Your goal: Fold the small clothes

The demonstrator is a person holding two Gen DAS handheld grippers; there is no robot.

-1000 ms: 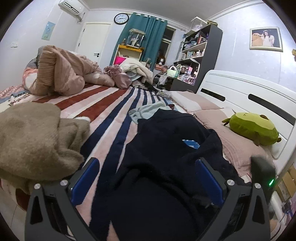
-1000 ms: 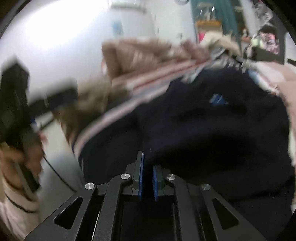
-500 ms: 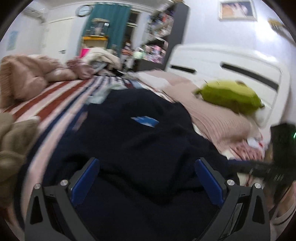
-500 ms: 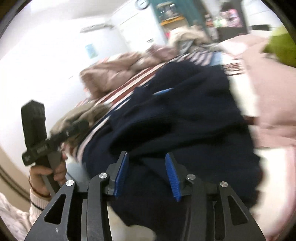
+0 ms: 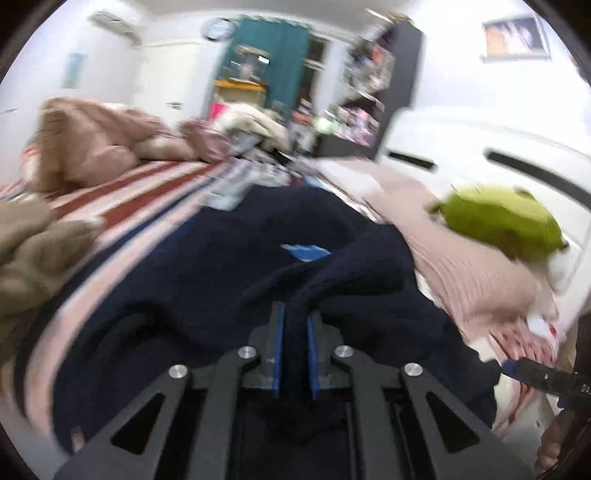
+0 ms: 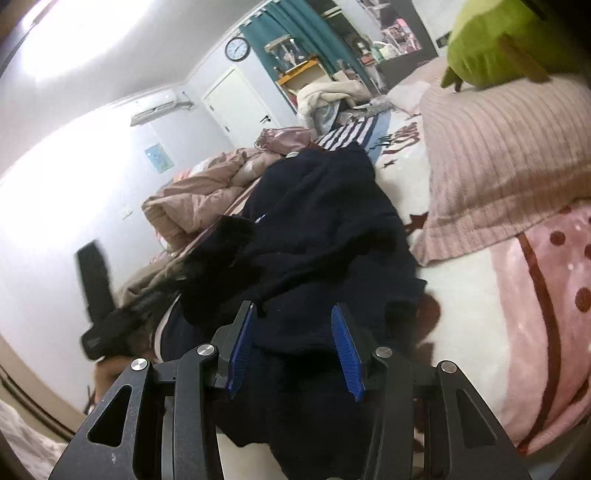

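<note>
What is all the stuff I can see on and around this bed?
Navy garment: one, dark blue with a light blue patch, crumpled mid-bed.
Striped bedspread: one, red, navy and pink, under the garment.
Pink pillow: one, ribbed, right of the garment.
Green plush toy: one, on the pillow.
Pink quilt: one, bunched at the far left of the bed.
Tan fuzzy garment: one, at the bed's left edge.
Wall clock: one, beside the teal curtain.
Bookshelf: one, dark, far wall.
Left claw: blue pads shut on a fold of the navy garment.
Right claw: blue pads open, over the garment's near edge.
</note>
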